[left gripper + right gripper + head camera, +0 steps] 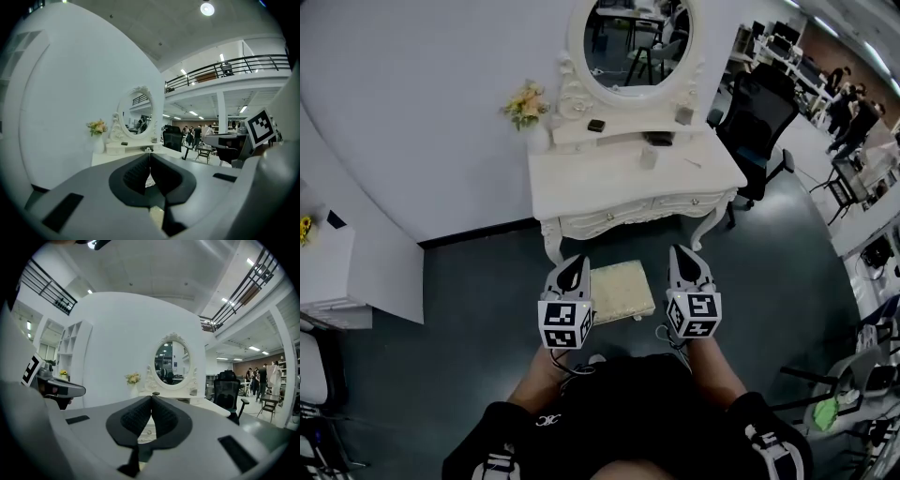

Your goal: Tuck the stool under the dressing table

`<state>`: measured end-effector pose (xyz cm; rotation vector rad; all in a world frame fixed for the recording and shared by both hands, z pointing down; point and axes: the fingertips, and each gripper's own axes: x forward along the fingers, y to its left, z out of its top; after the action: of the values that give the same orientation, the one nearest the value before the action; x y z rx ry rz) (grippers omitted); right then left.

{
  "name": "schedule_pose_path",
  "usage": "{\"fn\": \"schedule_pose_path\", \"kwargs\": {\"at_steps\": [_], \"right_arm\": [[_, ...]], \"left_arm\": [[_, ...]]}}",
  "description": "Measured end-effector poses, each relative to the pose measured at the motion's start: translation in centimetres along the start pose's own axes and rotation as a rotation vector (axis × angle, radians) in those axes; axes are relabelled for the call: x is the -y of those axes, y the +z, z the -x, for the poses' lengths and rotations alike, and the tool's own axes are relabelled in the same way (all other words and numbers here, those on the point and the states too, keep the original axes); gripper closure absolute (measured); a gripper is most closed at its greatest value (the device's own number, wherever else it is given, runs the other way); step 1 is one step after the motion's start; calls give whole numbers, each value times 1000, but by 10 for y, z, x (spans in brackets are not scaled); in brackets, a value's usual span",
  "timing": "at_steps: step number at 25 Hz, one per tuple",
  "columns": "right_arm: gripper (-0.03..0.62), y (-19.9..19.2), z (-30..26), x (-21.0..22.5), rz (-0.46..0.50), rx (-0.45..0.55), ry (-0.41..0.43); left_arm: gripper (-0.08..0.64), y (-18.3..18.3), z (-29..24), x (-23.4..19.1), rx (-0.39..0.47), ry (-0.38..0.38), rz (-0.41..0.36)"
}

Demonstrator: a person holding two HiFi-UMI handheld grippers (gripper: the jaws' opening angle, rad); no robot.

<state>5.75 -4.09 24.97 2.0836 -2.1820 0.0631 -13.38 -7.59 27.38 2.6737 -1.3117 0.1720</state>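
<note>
The white dressing table [628, 178] stands against the wall with an oval mirror [639, 42] on top. The stool [622, 291], with a beige cushion, sits on the floor just in front of the table, outside its legs. My left gripper [574, 265] is at the stool's left edge and my right gripper [684, 255] is at its right edge. Both point toward the table. Whether either touches the stool is hidden. The left gripper [149, 161] is shut with nothing in it, and so is the right gripper [152, 401]. The table top [206, 405] shows ahead.
A black office chair [761, 117] stands right of the table. A vase of flowers [525, 103] and small items sit on the table. A white cabinet [337, 272] is at the left wall. Desks, chairs and people are at the far right.
</note>
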Motion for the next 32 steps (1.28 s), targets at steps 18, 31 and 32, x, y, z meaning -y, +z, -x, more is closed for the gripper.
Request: {"fn": "schedule_pose_path", "kwargs": {"at_steps": [18, 31, 32], "right_arm": [[575, -53, -101, 49, -34, -121, 163], [458, -159, -140, 42, -102, -333, 326], [448, -170, -142, 41, -99, -352, 335]], "left_arm": [[540, -27, -91, -36, -103, 124, 4], [351, -122, -113, -52, -335, 112, 93], [348, -134, -114, -52, -364, 105, 96]]}}
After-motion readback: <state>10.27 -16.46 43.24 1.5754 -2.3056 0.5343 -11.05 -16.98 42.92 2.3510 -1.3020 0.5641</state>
